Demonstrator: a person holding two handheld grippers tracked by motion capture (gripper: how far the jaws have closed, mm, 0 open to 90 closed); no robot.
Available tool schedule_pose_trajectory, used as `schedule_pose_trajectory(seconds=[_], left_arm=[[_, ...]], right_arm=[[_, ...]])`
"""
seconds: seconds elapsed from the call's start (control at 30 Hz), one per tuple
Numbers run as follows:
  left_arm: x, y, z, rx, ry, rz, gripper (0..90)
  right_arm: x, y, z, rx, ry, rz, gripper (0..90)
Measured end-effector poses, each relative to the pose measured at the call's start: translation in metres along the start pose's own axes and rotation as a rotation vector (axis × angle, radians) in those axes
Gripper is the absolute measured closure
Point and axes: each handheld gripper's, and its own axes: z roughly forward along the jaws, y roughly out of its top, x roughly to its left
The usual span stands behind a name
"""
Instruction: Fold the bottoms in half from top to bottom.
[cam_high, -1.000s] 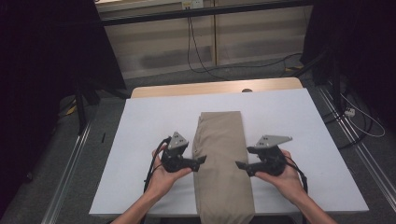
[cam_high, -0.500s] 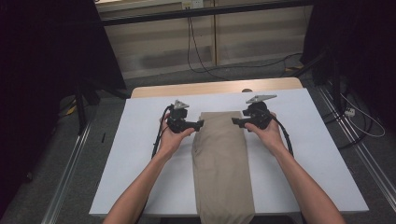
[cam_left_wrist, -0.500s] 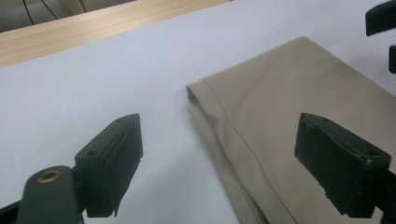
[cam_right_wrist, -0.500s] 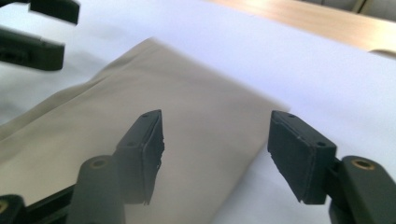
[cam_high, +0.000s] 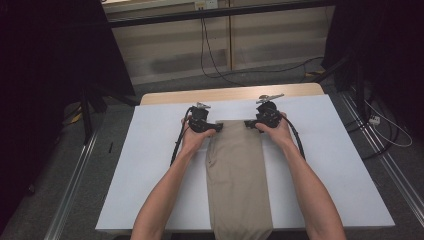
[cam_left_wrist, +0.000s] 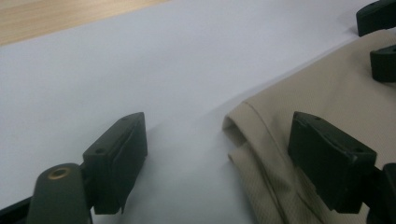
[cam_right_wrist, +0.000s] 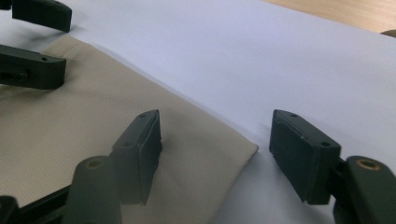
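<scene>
A folded khaki cloth (cam_high: 237, 170) lies lengthwise down the middle of the white table cover (cam_high: 150, 165), its near end hanging over the front edge. My left gripper (cam_high: 219, 128) is at the cloth's far left corner. Its jaws have just been closing; they stand open astride that corner (cam_left_wrist: 243, 135) without pressing it. At the far right corner is my right gripper (cam_high: 247, 123). Its jaws have just opened a little, and they stand open with the corner (cam_right_wrist: 233, 149) between them. Each gripper view also shows the other gripper's jaws farther off.
A strip of bare wooden tabletop (cam_high: 230, 94) runs along the far edge beyond the white cover. Black cables (cam_high: 210, 55) trail over the floor behind the table. Metal rails (cam_high: 75, 190) flank both sides. White cover spreads out left and right of the cloth.
Both hands have moved away from me along the cloth's sides, from near its middle to its far corners. The cloth has stayed in place.
</scene>
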Motion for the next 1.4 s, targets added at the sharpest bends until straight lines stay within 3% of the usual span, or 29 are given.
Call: schedule_pose_trajectory(seconds=[0.07,0.17,0.2,0.23,0.27,0.3,0.33,0.43,0.47,0.63,0.7,0.83,0.97,1.4], left_arm=[[-0.001,0.002,0.003,0.008,-0.014,0.033,27.2],[-0.004,0.004,0.004,0.020,-0.023,0.052,32.8],[-0.005,0.005,0.002,0.023,-0.066,0.056,40.2],[-0.006,0.005,0.001,0.031,-0.116,0.030,62.6],[-0.009,0.005,0.001,0.034,-0.131,0.027,76.8],[-0.011,0.005,0.000,0.036,-0.134,0.024,80.4],[-0.012,0.005,0.000,0.034,-0.131,-0.001,84.8],[-0.008,0.005,-0.006,0.022,-0.135,-0.036,86.9],[-0.008,0.005,-0.009,-0.012,-0.144,-0.077,86.9],[-0.007,0.018,-0.026,-0.092,-0.155,-0.099,87.3],[-0.005,0.025,-0.034,-0.126,-0.152,-0.111,87.4],[-0.002,0.039,-0.047,-0.164,-0.144,-0.109,87.5],[0.001,0.051,-0.059,-0.191,-0.127,-0.093,87.6],[0.007,0.083,-0.081,-0.276,-0.110,-0.085,87.8]], right_arm=[[0.003,0.001,0.000,0.027,-0.023,-0.049,37.5],[0.003,0.001,0.000,0.026,-0.012,-0.051,47.7],[0.002,0.001,-0.001,0.025,-0.005,-0.048,53.2],[0.002,0.002,-0.002,0.030,0.009,-0.045,61.6],[0.003,0.002,-0.002,0.033,0.027,-0.044,69.1],[0.004,0.002,-0.002,0.034,0.064,-0.025,83.2],[0.005,0.001,-0.001,0.034,0.086,-0.016,85.3],[0.007,0.003,-0.005,0.043,0.072,-0.011,87.2],[0.007,0.004,-0.008,0.033,0.073,-0.008,87.5],[0.006,0.017,-0.029,-0.068,0.082,0.027,88.0],[0.006,0.020,-0.035,-0.085,0.069,0.033,88.1],[0.005,0.033,-0.048,-0.146,0.071,0.050,88.1],[0.008,0.049,-0.060,-0.193,0.080,0.036,88.1],[0.007,0.077,-0.082,-0.268,0.052,0.028,88.2]])
